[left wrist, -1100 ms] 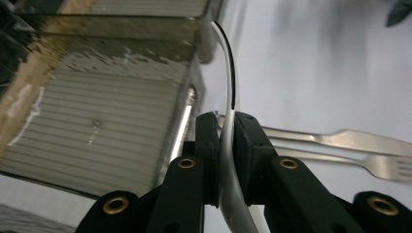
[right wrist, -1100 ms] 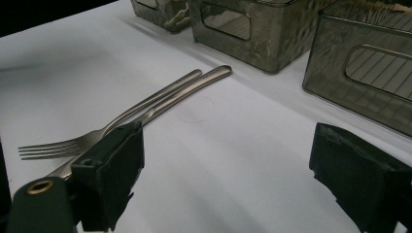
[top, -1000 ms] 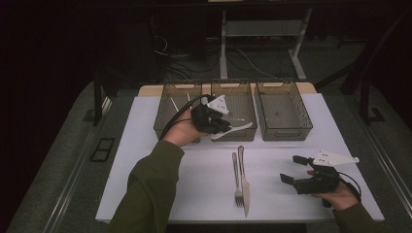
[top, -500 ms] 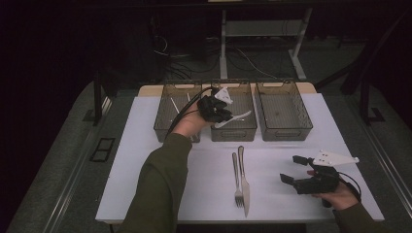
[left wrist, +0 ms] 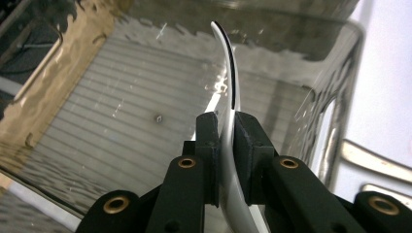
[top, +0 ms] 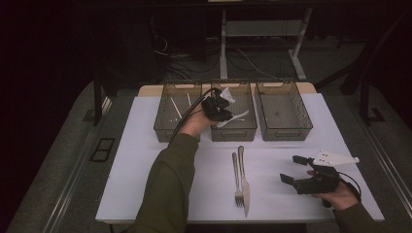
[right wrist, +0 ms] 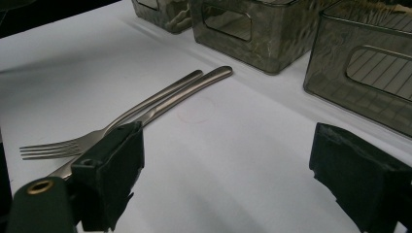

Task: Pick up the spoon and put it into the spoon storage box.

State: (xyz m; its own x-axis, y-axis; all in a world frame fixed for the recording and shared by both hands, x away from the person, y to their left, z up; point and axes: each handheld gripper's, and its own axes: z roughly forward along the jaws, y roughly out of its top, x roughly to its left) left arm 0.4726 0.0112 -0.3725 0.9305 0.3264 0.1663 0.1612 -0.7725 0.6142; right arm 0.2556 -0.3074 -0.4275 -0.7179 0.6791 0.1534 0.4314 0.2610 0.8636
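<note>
Seen over the middle bin of three smoky plastic bins at the far edge of the white desk: left gripper, clamped on a spoon. Spoon pinched edge-on between the pads in the left gripper view, long axis running away from the gripper and curving up over the ribbed bin floor; from above, free end pointing right and slightly away across the bin's near half. Bin directly below the held piece, so likely a short lowering and a release to follow. Nearer the person, fork and knife side by side, touching, handles aimed at the bins, tines and blade tip toward the person. Right gripper resting just right of that pair, wide open and empty, clearly the closer hand for the next pickup.
</note>
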